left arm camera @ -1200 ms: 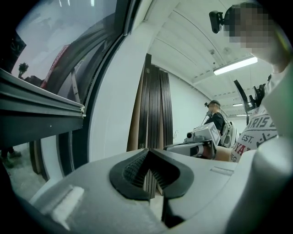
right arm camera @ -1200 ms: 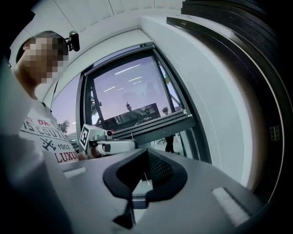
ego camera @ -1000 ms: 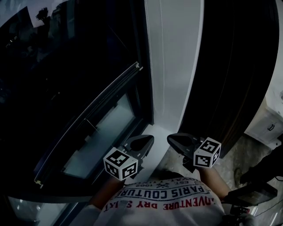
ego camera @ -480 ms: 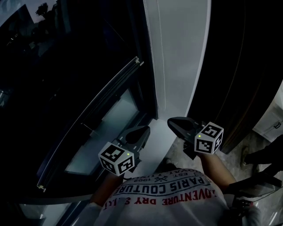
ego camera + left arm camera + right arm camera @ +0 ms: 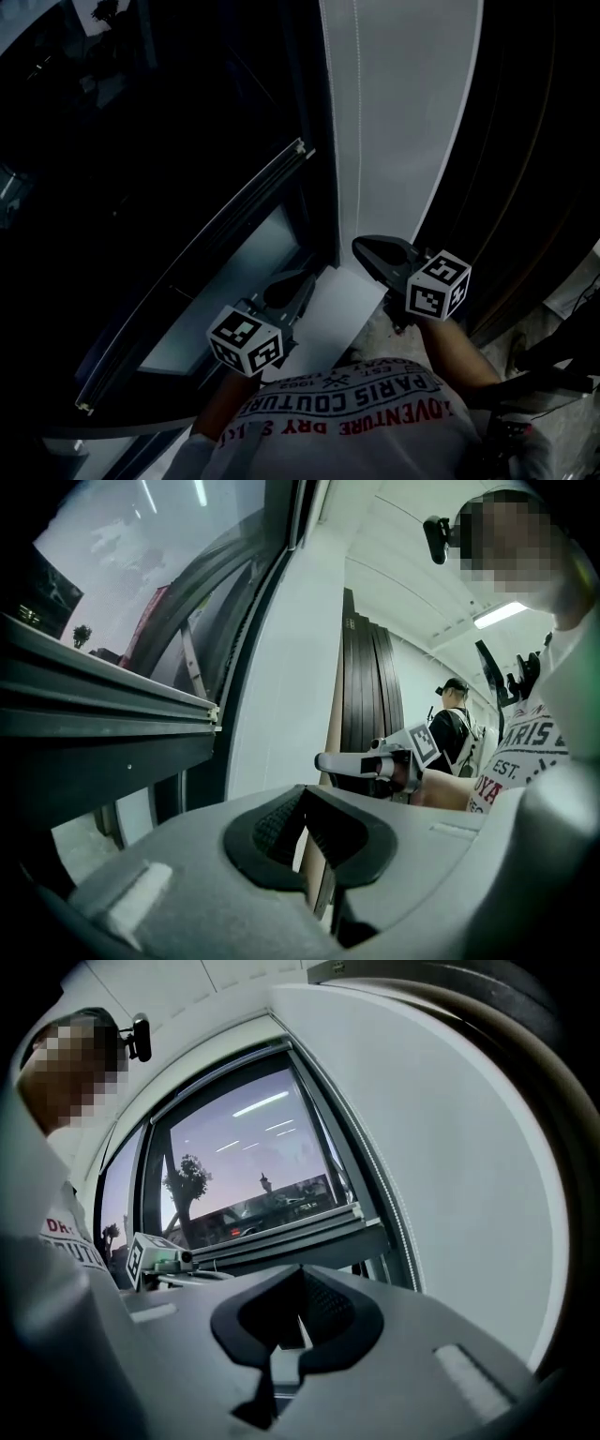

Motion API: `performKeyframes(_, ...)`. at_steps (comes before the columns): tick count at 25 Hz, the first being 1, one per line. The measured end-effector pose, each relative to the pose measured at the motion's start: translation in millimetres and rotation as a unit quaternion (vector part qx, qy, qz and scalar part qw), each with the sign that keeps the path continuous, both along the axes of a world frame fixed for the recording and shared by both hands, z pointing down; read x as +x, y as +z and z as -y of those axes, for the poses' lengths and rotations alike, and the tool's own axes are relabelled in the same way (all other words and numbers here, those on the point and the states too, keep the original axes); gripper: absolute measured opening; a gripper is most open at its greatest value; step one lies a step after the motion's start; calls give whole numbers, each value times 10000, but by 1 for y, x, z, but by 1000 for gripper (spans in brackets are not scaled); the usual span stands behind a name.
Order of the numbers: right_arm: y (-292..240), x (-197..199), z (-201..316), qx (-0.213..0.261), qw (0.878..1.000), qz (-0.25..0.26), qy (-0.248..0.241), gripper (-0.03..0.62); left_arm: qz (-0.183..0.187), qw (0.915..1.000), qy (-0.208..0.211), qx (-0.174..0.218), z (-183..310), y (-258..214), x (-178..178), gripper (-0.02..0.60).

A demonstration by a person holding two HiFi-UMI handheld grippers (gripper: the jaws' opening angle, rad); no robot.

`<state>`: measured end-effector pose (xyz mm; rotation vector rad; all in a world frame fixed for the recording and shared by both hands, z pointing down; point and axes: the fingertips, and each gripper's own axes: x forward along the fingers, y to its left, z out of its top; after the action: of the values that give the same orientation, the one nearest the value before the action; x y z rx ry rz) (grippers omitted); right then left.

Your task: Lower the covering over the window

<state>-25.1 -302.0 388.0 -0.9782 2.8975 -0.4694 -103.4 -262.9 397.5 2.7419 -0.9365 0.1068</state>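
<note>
Dark glass: the window (image 5: pixel 141 141) fills the left side, its pane bare from the top edge down to the ribbed metal cross rail (image 5: pixel 216 248); nothing is drawn over it.
Covering: I take it to be rolled up behind the pale bar (image 5: pixel 220 1080) at the window's top edge, though the light is too dim to be sure; the job looks not yet begun.
Cord: a thin white bead chain (image 5: pixel 357 112) hangs down the pale wall (image 5: pixel 403 141), just beside the window's right edge; likely it runs the covering, which would explain both hands aiming that way.
Left hand: the left gripper (image 5: pixel 302 281) is clenched on nothing, jaws pressed together; it sits low by the window's bottom right corner, apart from the chain.
Right hand: the right gripper (image 5: pixel 362 247) is likewise closed and empty; it points at the foot of the wall, near the chain's line but not touching.
Next: one gripper must part its jaws before pinching the chain; a slim hanging thing, easy to miss.
Behind: dark wood panels (image 5: pixel 525 141) stand at the wall's right edge.
</note>
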Motion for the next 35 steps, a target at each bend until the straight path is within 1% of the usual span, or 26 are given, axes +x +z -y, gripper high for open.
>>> performKeyframes(6,3,-14,43,98,9997,-221,-37,6,41,9994,-257,-207,25,13,-8,2)
performKeyframes(10,7,-19,69,53,9996,-282,-48,2,86,9992,-334,-209,39,12,-11,2)
performKeyframes(13,6,-20,88,86,9994,-337,36,38,107,9990,-385,-192,47,10,-13,2)
performKeyframes(19,-3,-15,133,344,9966,-558,509,137,155,9981,-542,-258,58,10,-20,2)
performKeyframes(25,-10,-9,169,575,9908,-689,1017,202,166,9972,-657,-315,67,19,-30,2)
performKeyframes(29,-12,-8,187,624,9875,-706,1265,222,147,9967,-712,-372,70,23,-35,2)
performKeyframes(35,-10,-18,198,680,9837,-737,1495,225,114,9962,-761,-405,65,30,-50,2)
